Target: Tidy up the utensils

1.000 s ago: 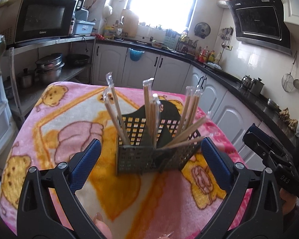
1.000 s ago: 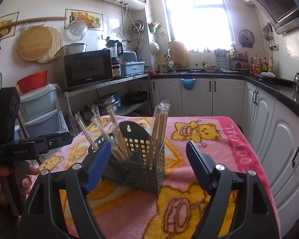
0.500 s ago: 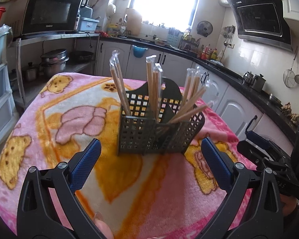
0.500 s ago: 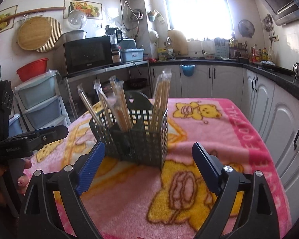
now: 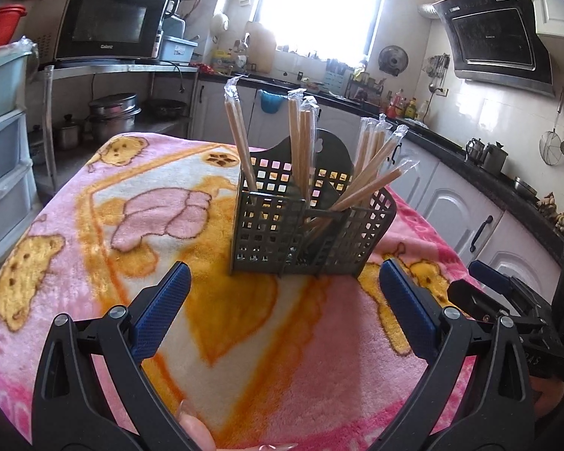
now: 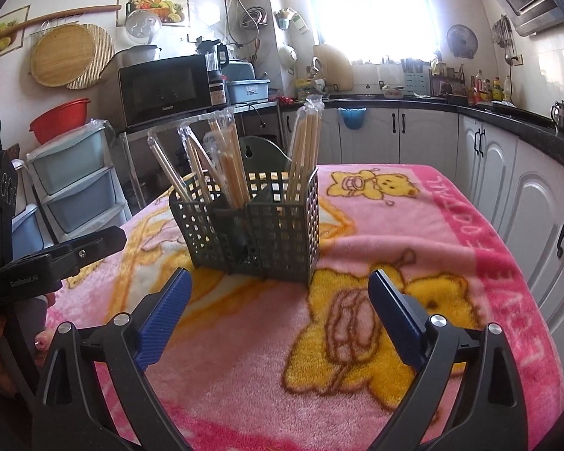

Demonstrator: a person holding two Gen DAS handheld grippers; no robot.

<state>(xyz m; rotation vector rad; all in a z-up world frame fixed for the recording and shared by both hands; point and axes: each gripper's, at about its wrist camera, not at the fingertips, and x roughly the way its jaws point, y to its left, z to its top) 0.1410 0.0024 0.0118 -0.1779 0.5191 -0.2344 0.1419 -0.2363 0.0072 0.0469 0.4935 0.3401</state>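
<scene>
Jaws of the left hand-held gripper (image 5: 284, 293) stand wide over the pink blanket (image 5: 94, 225) covering the table, nothing between them. The right hand-held gripper (image 6: 278, 297) has just been opening, also wide and empty. At twelve o'clock from both, apart, stands the gray basket (image 5: 304, 233) holding wrapped chopsticks (image 5: 300, 143).
</scene>
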